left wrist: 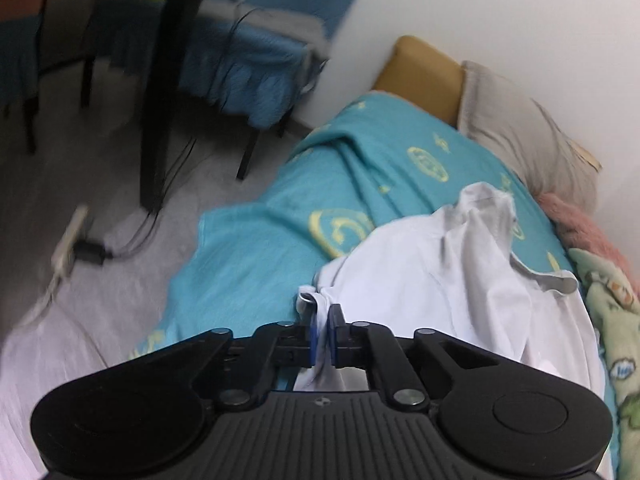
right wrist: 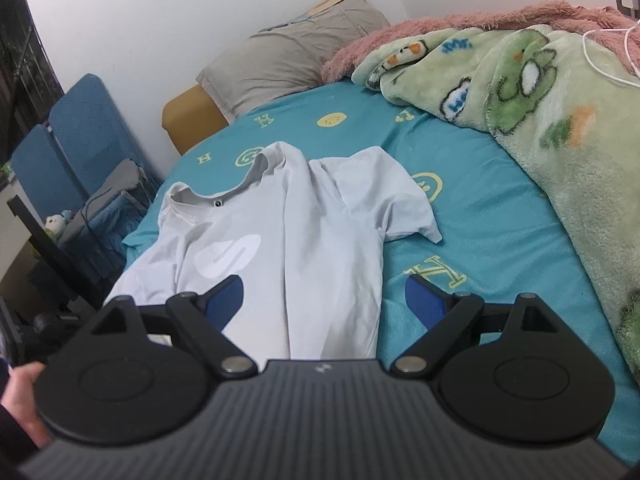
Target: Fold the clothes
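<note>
The left hand-held gripper [left wrist: 323, 326] is pinched tight on a bunched edge of the white T-shirt [left wrist: 460, 280], cloth squeezed between its blue pads, while the right hand-held gripper [right wrist: 324, 300] hangs with its jaws wide, empty, over the shirt's lower part. The T-shirt [right wrist: 288, 232] lies rumpled, collar toward the headboard, on the turquoise bed sheet [right wrist: 460, 208]; its left side reaches the bed's edge, where the sheet drops to the floor [left wrist: 100, 184]. Open sheet lies to the shirt's right and beyond the collar. Further right a green fleece blanket [right wrist: 560, 120] is heaped, a pink one [right wrist: 460, 24] behind it; a grey pillow [right wrist: 288, 60] sits at the head. Beside the bed stand blue chairs [right wrist: 76, 128], with cables [left wrist: 120, 248] on the floor.
</note>
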